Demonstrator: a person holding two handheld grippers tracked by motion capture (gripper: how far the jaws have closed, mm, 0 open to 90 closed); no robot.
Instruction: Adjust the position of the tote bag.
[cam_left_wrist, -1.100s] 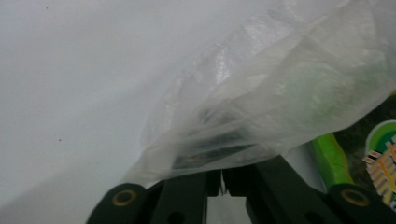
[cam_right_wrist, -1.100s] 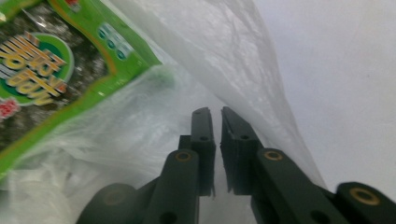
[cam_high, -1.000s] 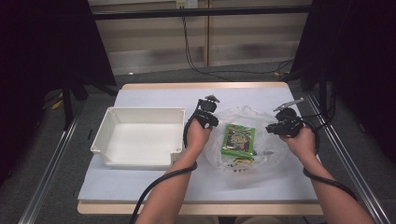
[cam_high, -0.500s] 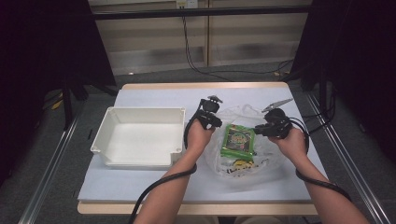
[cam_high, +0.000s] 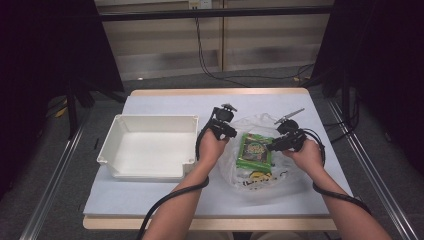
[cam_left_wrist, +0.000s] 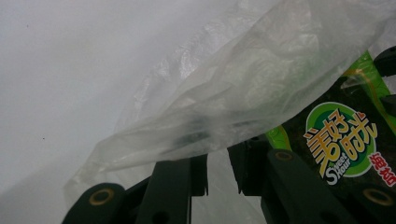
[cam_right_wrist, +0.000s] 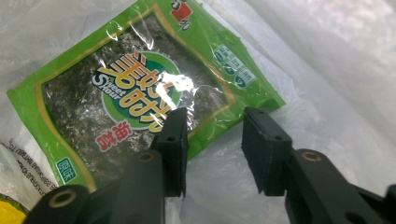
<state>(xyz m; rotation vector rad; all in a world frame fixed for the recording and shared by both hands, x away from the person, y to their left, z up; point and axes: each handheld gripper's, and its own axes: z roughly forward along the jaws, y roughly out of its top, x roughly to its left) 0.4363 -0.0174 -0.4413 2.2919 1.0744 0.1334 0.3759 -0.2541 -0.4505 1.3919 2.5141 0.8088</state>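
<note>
White tray (cam_high: 150, 150) sits toward the table's (cam_high: 165, 102) left edge. Clear plastic bag (cam_high: 260, 172) lies right of centre near the front edge, green seaweed snack packet (cam_high: 255, 148) on it. Left gripper (cam_left_wrist: 217, 170) looks clamped on a bag fold, contact partly hidden. Right gripper (cam_right_wrist: 212, 140): jaws just opening, apart over the packet's edge.

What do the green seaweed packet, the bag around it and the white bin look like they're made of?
Seaweed packet: glossy plastic film, judging by its bright glare. Plastic bag: thin translucent film, crinkled and see-through. White bin: probably rigid moulded plastic, smooth matte walls.
</note>
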